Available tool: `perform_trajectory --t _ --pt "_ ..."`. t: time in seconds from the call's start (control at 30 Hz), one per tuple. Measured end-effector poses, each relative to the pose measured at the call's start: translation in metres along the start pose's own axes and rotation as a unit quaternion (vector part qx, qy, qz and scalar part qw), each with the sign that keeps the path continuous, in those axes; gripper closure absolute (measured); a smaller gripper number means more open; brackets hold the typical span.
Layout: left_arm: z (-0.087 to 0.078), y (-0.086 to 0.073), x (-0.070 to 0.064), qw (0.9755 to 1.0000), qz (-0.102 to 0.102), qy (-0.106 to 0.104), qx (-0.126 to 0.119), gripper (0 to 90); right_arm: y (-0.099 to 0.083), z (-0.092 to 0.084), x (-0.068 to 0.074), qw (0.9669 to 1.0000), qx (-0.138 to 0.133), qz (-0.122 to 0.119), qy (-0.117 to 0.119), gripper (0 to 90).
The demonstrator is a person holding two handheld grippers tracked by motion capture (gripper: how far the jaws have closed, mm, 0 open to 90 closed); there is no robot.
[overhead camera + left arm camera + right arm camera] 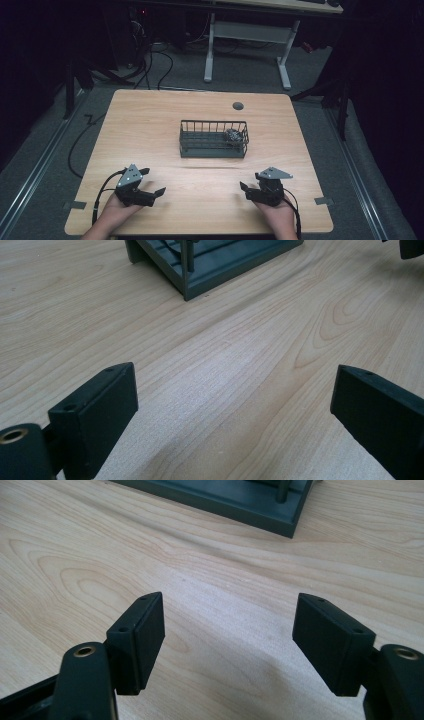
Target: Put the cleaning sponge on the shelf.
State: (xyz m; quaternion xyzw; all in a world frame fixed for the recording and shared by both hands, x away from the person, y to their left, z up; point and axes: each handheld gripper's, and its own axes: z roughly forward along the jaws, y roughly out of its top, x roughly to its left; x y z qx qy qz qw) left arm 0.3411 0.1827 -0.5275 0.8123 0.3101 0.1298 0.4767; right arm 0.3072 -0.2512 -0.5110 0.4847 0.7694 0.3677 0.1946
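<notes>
A dark grey wire basket (213,138) stands in the middle of the wooden table (150,130). A small grey crumpled object (232,135) lies in its right end. My left gripper (153,183) rests near the front left of the table, held by a hand, open with nothing between its jaws. My right gripper (243,189) sits near the front right, also open and empty. In the left gripper view the jaws stand wide apart over bare wood, with the basket's corner (200,270) ahead. The right gripper view has the basket's base (235,502) at the top.
A round grey cable grommet (238,106) sits in the table's far side. Grey tape tabs (324,201) mark the front corners. Beyond the table stands a white-legged desk (250,40) with cables on the floor. Cables trail from both grippers.
</notes>
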Motion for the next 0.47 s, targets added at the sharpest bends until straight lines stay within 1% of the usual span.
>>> perform_trajectory --t 0.1,0.2,0.23,0.27,0.3,0.33,0.4,0.47 --pt "0.000 0.000 -0.001 1.0000 0.001 -0.001 0.002 5.7 -0.009 0.001 0.001 0.9998 -0.017 -0.001 -0.004 26.8" --pt "0.001 0.000 -0.003 1.0000 0.001 -0.002 0.002 5.7 -0.015 0.001 0.003 0.9992 -0.035 -0.012 -0.014 25.2" --pt "0.001 0.000 -0.004 1.0000 0.003 -0.002 0.006 5.7 -0.018 0.001 0.003 0.9989 -0.042 -0.014 -0.016 25.2" --pt "0.001 0.000 -0.004 1.0000 0.003 -0.002 0.006 5.7 -0.021 0.001 0.003 0.9987 -0.048 -0.009 -0.014 25.5" --pt "0.002 0.000 -0.005 1.0000 0.004 -0.002 0.007 5.7 -0.022 0.001 0.002 0.9991 -0.042 -0.001 -0.004 24.3" --pt "0.002 0.000 -0.005 1.0000 0.005 -0.002 0.008 5.7 -0.022 0.001 0.002 0.9991 -0.042 0.002 -0.001 23.3" --pt "0.002 0.000 -0.005 0.9999 0.006 -0.002 0.008 5.7 -0.023 -0.001 0.002 0.9986 -0.051 -0.006 -0.009 23.5" --pt "0.001 0.000 -0.005 1.0000 0.006 -0.001 0.007 5.7 -0.024 -0.002 0.000 0.9987 -0.051 0.000 -0.006 23.4"
